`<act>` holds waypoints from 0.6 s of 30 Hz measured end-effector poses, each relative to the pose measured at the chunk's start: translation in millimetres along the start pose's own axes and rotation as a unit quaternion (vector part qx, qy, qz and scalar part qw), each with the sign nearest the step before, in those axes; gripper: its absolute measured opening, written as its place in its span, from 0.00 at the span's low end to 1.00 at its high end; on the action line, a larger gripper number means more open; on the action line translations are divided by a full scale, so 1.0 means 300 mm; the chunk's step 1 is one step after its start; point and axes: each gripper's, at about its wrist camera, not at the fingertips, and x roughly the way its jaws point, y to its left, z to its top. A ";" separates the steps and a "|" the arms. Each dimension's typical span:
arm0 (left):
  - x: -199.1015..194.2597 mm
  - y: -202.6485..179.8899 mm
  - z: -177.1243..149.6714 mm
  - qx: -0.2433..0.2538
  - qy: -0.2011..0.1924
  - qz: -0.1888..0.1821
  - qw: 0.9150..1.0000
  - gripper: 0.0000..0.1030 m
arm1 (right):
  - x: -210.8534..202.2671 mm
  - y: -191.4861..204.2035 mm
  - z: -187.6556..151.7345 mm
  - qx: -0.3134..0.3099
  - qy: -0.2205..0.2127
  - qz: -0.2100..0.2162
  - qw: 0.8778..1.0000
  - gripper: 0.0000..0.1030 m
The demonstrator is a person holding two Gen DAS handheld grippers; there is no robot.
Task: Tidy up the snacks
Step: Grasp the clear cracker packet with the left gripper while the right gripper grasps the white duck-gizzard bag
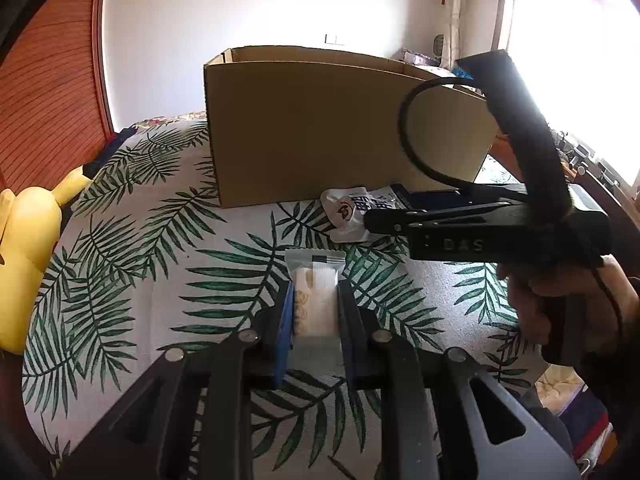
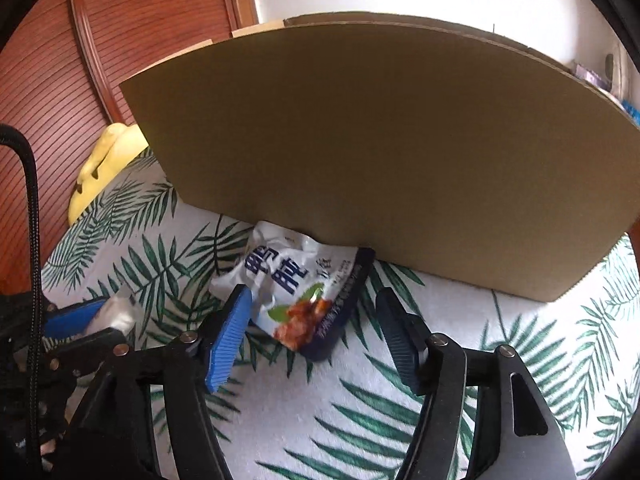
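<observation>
My left gripper is shut on a clear packet of pale biscuits, held just over the leaf-print cloth. My right gripper is open, its blue pads on either side of a white and navy snack bag that lies on the cloth against the foot of a tall brown cardboard box. In the left wrist view the same bag lies in front of the box, with the right gripper reaching over it. The box's inside is hidden.
A yellow plush toy lies at the left edge of the cloth, also in the right wrist view. A red-brown slatted door stands behind. A cluttered desk stands by the bright window at right.
</observation>
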 end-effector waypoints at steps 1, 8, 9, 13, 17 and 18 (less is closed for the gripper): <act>-0.003 0.004 -0.001 -0.002 -0.001 0.000 1.000 0.18 | 0.005 0.001 0.005 -0.001 0.000 0.001 1.000 0.65; -0.012 0.015 -0.009 -0.008 -0.002 -0.003 1.000 0.18 | 0.021 0.001 0.031 0.024 0.001 0.025 0.999 0.75; -0.013 0.015 -0.009 -0.009 -0.002 -0.004 1.000 0.18 | 0.026 0.004 0.036 0.025 0.002 0.026 0.999 0.77; -0.018 0.008 -0.013 -0.008 -0.002 -0.004 1.000 0.18 | 0.038 0.028 0.043 0.018 0.000 0.015 1.000 0.81; -0.016 0.014 -0.018 -0.011 -0.001 -0.003 1.000 0.18 | 0.042 0.055 0.044 0.006 0.001 0.006 1.000 0.82; -0.016 0.016 -0.020 -0.012 -0.001 -0.003 1.000 0.18 | 0.045 0.061 0.044 0.003 0.003 0.006 1.000 0.82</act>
